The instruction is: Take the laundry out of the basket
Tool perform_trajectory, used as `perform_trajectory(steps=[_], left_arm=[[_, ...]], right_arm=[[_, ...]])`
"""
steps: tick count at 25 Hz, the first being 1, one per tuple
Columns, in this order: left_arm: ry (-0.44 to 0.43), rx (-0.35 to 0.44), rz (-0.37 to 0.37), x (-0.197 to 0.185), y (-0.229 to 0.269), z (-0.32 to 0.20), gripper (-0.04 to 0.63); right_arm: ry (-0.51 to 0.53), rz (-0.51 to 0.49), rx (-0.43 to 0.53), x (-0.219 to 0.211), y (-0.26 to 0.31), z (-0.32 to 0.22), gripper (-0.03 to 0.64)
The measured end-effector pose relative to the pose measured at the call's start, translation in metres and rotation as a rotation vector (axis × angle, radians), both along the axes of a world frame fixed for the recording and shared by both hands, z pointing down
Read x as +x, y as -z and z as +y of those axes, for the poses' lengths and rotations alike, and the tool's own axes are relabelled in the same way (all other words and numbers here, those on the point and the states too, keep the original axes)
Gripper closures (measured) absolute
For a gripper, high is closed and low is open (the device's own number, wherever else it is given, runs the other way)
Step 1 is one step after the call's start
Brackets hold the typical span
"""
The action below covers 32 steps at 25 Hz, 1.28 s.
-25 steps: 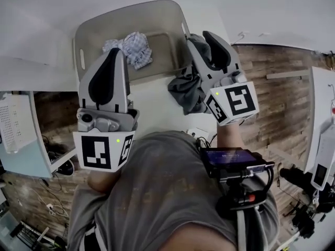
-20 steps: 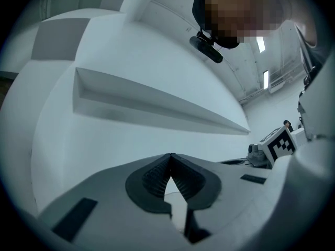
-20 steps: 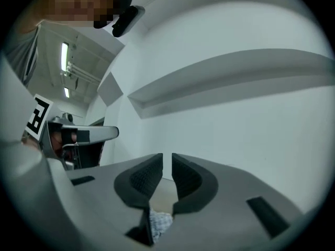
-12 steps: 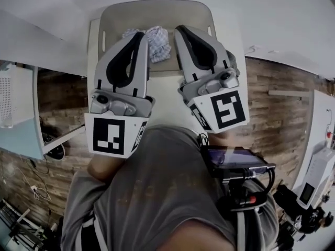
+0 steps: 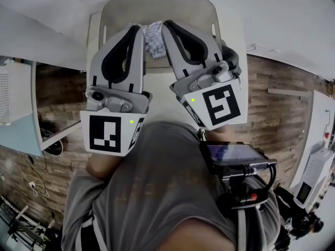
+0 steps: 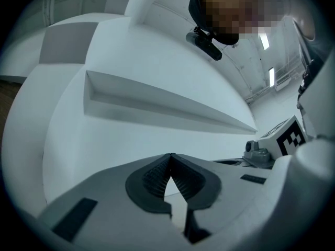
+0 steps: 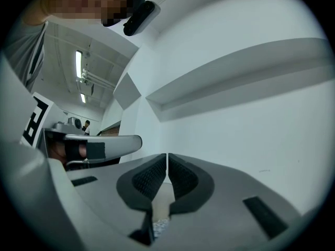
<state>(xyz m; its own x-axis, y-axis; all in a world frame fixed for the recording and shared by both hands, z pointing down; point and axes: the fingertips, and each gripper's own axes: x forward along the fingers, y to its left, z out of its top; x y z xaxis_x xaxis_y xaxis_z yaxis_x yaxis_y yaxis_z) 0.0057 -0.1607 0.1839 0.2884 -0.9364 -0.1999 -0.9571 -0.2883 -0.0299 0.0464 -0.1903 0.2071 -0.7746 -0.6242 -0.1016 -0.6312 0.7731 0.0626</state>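
In the head view, the beige plastic laundry basket (image 5: 157,9) stood on the white table (image 5: 159,106). A blue-and-white checked cloth (image 5: 153,34) lay inside it, between the left gripper (image 5: 135,29) and the right gripper (image 5: 168,25). A dark grey garment (image 5: 230,54) lay outside, by the basket's right rim. In the left gripper view, the jaws were clenched tip to tip on nothing. In the right gripper view, the jaws were likewise clenched and empty. Closed jaws lowered onto the checked cloth would probably push it down without gripping it.
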Motion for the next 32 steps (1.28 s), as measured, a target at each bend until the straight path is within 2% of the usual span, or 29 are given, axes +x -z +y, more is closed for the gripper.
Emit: perform_trajectory(steps=[10, 16, 22, 32], left_arm=[[0.006, 0.001, -0.026, -0.002, 0.0, -0.002, 0.588], [0.008, -0.005, 0.017, -0.007, 0.0, -0.007, 0.588], [0.034, -0.01, 0.014, -0.017, 0.004, -0.009, 0.588], [0.122, -0.001, -0.001, -0.063, 0.014, -0.02, 0.588]], right_arm=[[0.017, -0.004, 0.004, -0.001, -0.001, -0.003, 0.598], [0.021, 0.006, 0.002, -0.002, -0.001, -0.007, 0.598], [0.027, 0.025, 0.012, -0.006, 0.003, -0.012, 0.598], [0.032, 0.039, 0.086, -0.017, 0.034, -0.046, 0.598]])
